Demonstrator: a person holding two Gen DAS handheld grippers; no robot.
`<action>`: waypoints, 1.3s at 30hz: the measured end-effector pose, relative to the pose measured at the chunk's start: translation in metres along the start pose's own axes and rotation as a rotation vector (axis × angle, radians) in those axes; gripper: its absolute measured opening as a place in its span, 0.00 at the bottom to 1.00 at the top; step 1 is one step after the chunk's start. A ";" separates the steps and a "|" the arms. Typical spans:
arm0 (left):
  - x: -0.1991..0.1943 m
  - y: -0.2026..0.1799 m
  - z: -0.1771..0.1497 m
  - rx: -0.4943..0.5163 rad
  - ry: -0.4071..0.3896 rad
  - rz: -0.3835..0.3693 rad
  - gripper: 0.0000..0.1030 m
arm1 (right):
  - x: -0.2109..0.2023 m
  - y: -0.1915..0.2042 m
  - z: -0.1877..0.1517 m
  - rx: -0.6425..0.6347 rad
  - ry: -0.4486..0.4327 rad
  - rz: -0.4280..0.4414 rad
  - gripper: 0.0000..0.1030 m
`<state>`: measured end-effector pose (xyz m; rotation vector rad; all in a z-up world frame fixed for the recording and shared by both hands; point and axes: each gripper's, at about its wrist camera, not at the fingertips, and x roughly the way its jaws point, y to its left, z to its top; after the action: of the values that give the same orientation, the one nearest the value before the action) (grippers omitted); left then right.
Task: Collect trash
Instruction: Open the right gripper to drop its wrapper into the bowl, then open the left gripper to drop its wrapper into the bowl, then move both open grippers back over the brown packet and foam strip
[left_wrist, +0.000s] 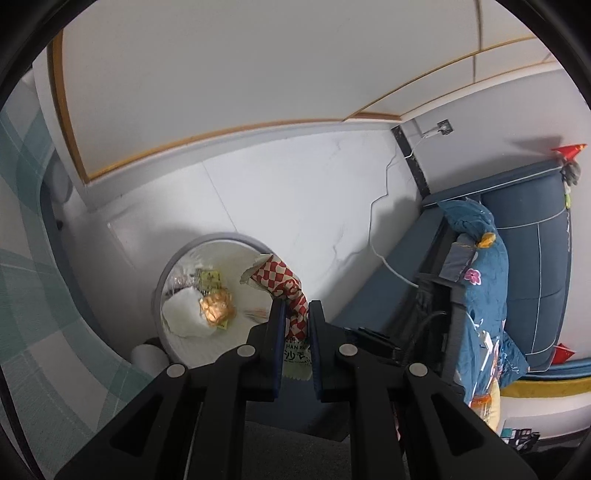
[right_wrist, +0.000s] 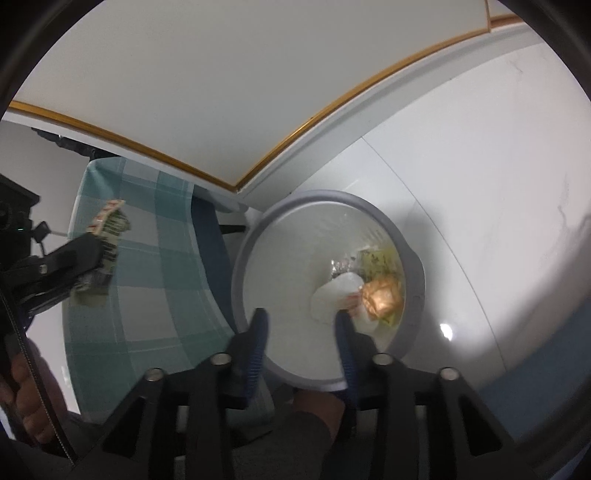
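Observation:
My left gripper is shut on a red-and-white checked snack wrapper and holds it up beside the rim of a grey round trash bin. The bin holds a gold foil wrapper, white tissue and a green-yellow packet. In the right wrist view my right gripper is open and empty right over the same bin, above the gold foil and tissue. The left gripper with its wrapper shows at the left.
A table with a teal checked cloth stands left of the bin. A blue sofa with a draped blue floral cloth is at the right. A white cable runs over the white floor. A white wall panel with wooden trim is behind.

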<state>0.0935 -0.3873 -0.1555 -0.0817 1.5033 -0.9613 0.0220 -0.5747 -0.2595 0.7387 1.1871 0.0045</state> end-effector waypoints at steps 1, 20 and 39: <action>0.002 0.001 0.001 -0.005 0.006 -0.002 0.08 | -0.003 -0.002 -0.002 0.000 -0.009 -0.007 0.40; 0.048 0.002 -0.003 -0.045 0.146 0.053 0.08 | -0.064 -0.028 -0.003 0.082 -0.223 -0.069 0.81; 0.015 -0.003 -0.017 -0.027 0.043 0.222 0.68 | -0.089 -0.010 -0.010 0.060 -0.284 -0.077 0.89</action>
<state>0.0739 -0.3892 -0.1677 0.0858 1.5287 -0.7689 -0.0256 -0.6108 -0.1924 0.7190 0.9463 -0.1954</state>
